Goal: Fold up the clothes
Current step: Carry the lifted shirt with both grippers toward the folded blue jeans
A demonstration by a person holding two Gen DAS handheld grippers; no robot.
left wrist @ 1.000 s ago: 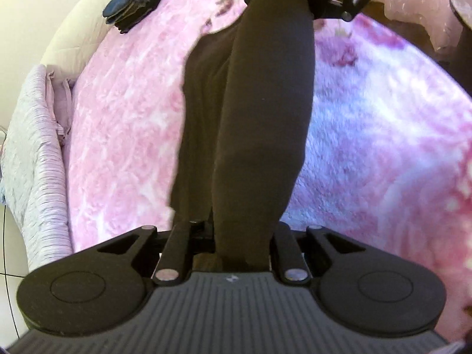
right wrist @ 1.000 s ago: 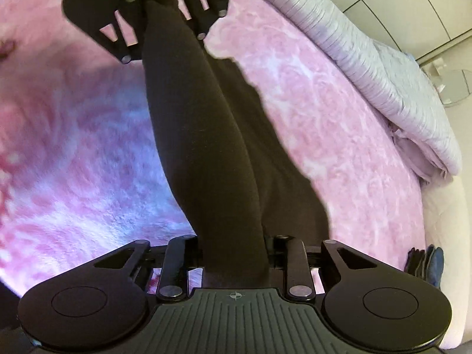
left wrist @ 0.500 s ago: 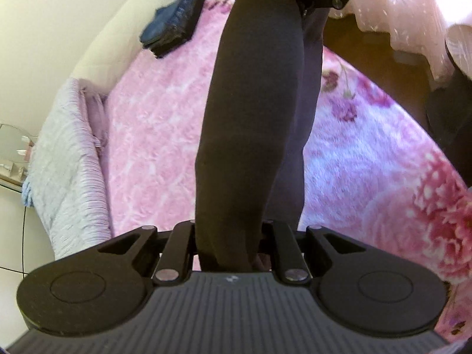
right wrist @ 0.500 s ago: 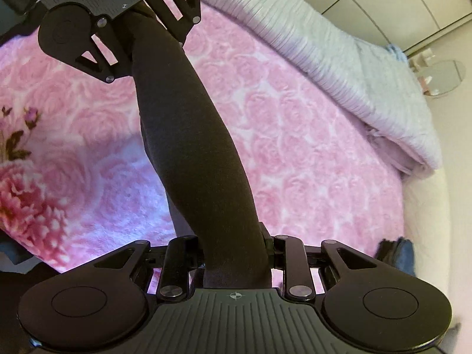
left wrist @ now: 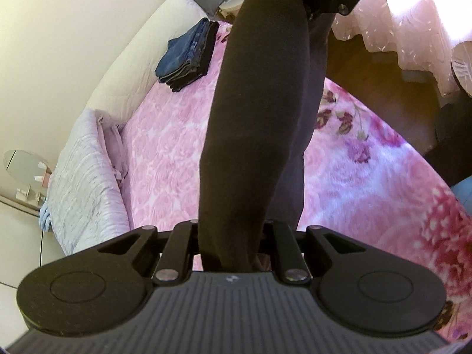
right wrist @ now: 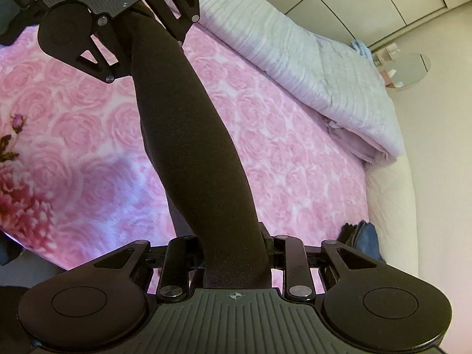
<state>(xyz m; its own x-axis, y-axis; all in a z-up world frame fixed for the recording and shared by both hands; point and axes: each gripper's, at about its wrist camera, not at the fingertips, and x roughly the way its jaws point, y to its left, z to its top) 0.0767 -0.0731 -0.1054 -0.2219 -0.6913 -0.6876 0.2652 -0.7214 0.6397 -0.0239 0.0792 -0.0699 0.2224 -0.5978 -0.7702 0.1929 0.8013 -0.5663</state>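
Pink rose-patterned bedspread seen below, folded jeans stack and grey quilt nearby, dark garment stretched, blocking much, pinched by left gripper and right gripper, seemingly lifted clear.

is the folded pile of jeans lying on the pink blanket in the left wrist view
Yes, the folded pile of jeans rests on the far edge of the pink blanket, beside the cream bed rim.
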